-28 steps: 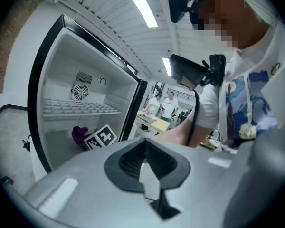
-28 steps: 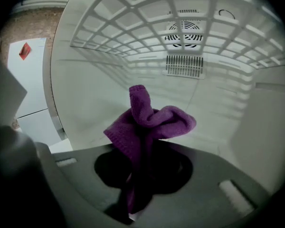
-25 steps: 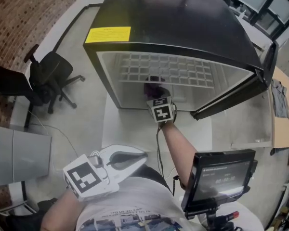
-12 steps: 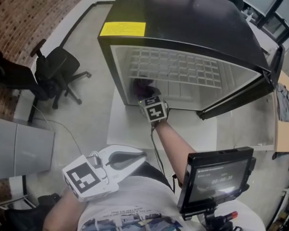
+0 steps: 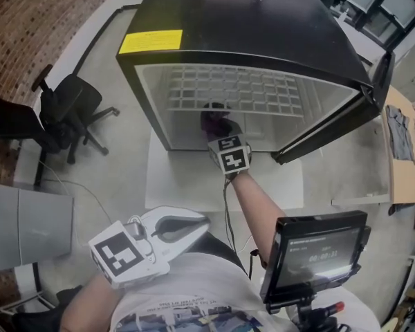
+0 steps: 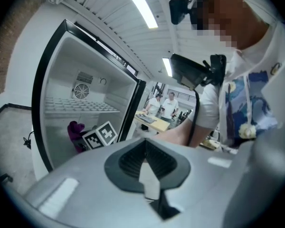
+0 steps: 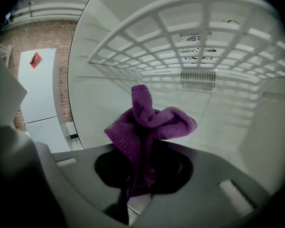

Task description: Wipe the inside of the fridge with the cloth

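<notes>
The black fridge stands open, with a white inside and a wire shelf. My right gripper reaches into the lower compartment under that shelf and is shut on a bunched purple cloth. In the right gripper view the cloth sticks up out of the right gripper, near the white left wall and below the shelf. My left gripper hangs shut and empty close to my body. In its own view the left gripper looks towards the fridge and the cloth.
The fridge door is swung open to the right. A white mat lies in front of the fridge. An office chair stands at the left, and a screen on a stand is near my right elbow. A table is at the far right.
My right gripper swept the cloth to the left inside the fridge, then back to the right. The left gripper stayed where it was.
</notes>
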Tool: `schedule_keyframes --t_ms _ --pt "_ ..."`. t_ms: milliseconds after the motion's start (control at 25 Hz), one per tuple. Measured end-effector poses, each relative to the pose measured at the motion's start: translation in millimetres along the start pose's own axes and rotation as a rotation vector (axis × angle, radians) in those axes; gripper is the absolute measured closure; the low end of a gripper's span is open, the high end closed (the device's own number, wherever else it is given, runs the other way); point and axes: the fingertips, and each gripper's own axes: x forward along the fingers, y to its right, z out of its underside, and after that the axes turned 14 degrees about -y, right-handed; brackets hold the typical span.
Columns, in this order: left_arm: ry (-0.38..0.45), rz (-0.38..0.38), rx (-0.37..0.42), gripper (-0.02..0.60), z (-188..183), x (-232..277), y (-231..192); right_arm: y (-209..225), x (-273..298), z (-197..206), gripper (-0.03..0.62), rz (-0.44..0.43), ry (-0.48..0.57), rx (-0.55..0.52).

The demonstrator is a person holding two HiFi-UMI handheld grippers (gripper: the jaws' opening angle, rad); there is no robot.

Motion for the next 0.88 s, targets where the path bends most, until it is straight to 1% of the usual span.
schedule_keyframes --t_ms 320,480,560,720,880 --pt "-0.02 0.076 0.04 0.574 -7.6 16.2 9.8 101.1 -43.7 38.8 0.514 0.228 -0.041 0.058" --pt "-0.031 0.099 0.044 0.574 -8.1 22.6 10.8 130.6 -59.4 62.5 0.514 0.298 -0.082 0.088" --pt "-0.039 0.11 0.049 0.574 -8.1 25.1 12.2 136.0 -61.1 72.7 0.514 0.31 -0.101 0.102" --pt "-0.047 0.122 0.051 0.574 -7.9 26.8 14.2 134.4 -54.2 93.0 0.514 0.299 -0.136 0.128" --pt "-0.043 0.113 0.043 0.574 -6.6 22.7 10.5 121.9 -46.7 94.6 0.514 0.281 -0.139 0.142"
